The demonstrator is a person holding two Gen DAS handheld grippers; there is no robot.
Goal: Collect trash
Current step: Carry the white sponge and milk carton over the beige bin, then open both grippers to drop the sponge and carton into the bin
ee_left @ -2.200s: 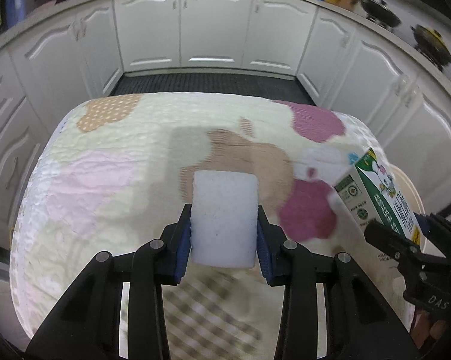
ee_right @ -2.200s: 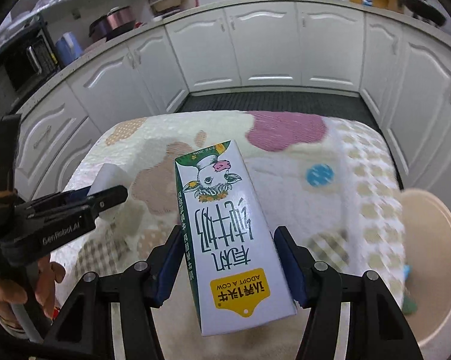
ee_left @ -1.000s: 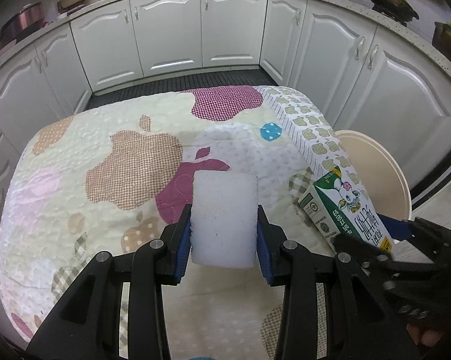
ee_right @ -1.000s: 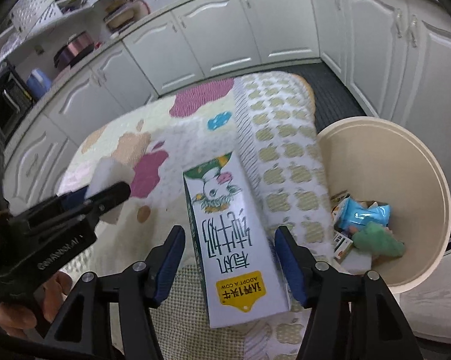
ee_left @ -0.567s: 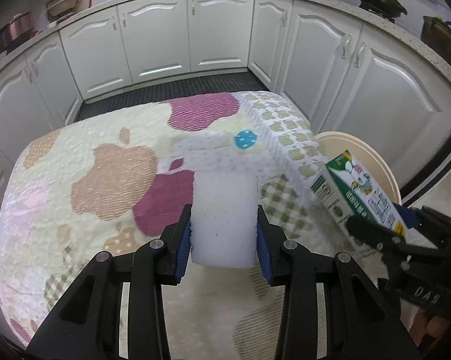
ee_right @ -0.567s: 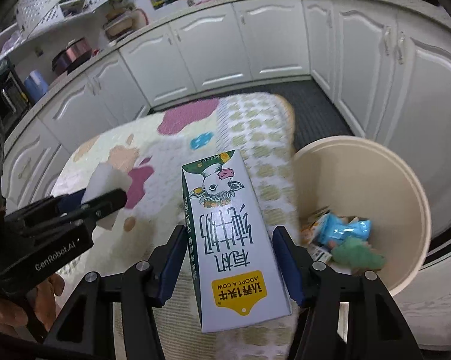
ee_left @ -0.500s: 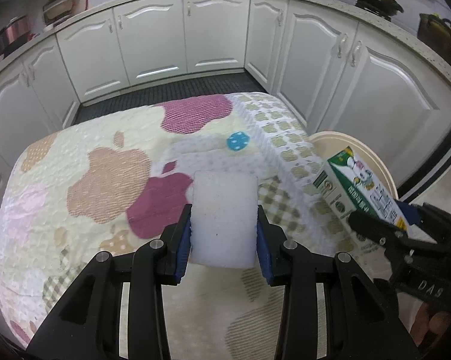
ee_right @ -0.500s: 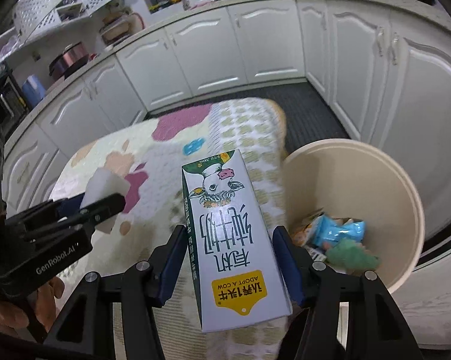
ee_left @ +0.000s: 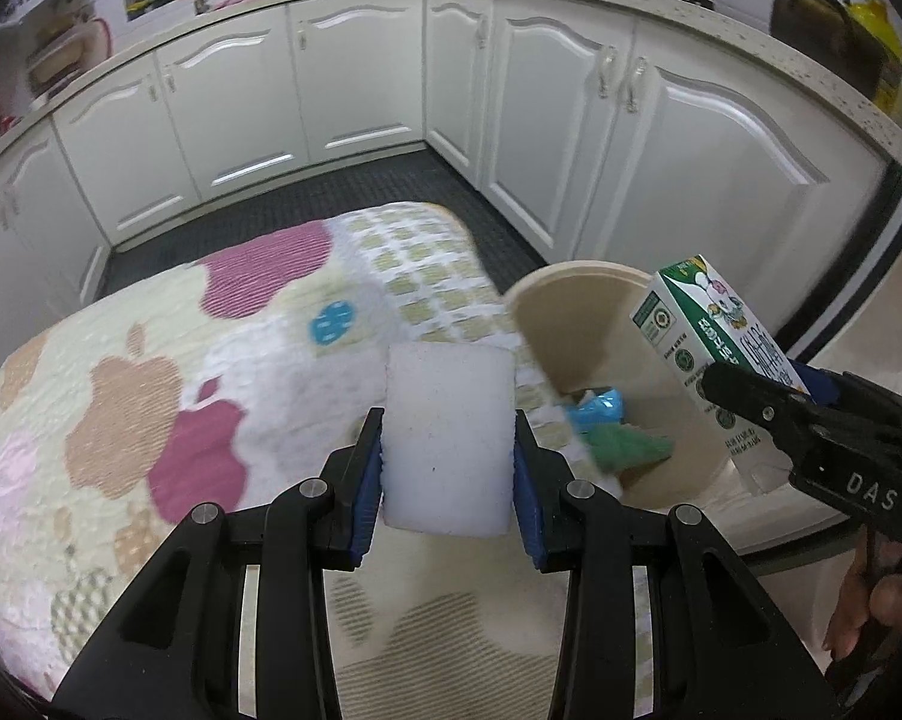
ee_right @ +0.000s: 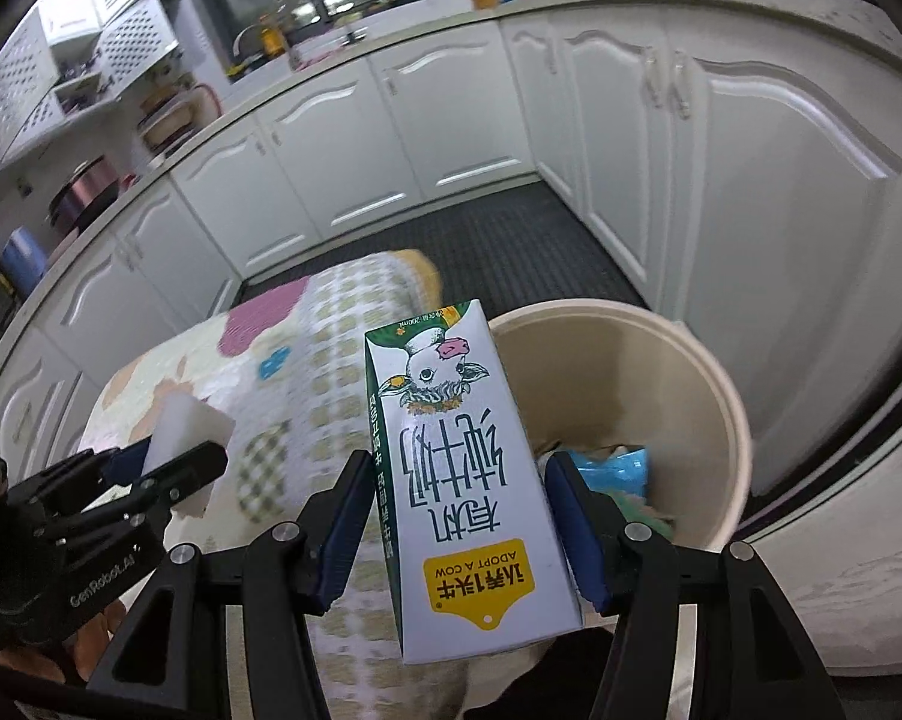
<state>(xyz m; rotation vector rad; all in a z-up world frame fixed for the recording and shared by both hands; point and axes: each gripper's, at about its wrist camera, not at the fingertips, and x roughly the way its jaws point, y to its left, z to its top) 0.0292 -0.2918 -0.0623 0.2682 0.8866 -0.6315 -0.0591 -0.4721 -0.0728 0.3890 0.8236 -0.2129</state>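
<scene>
My left gripper (ee_left: 449,450) is shut on a white foam block (ee_left: 449,438) and holds it above the right edge of the table. My right gripper (ee_right: 460,510) is shut on a green and white milk carton (ee_right: 457,468) and holds it over the near rim of a beige trash bin (ee_right: 715,384). The carton (ee_left: 715,354) and bin (ee_left: 571,294) also show at the right of the left wrist view. The foam block (ee_right: 189,429) in the left gripper shows at the left of the right wrist view. The bin holds blue and green wrappers (ee_left: 613,432).
A table under an apple-patterned quilt (ee_left: 168,372) lies left of the bin. White kitchen cabinets (ee_left: 679,156) curve around behind. A dark floor mat (ee_left: 354,192) runs along the cabinets.
Both grippers have moved right, from over the table toward the bin. The carton is now over the bin's rim, and the foam block is at the table's right edge.
</scene>
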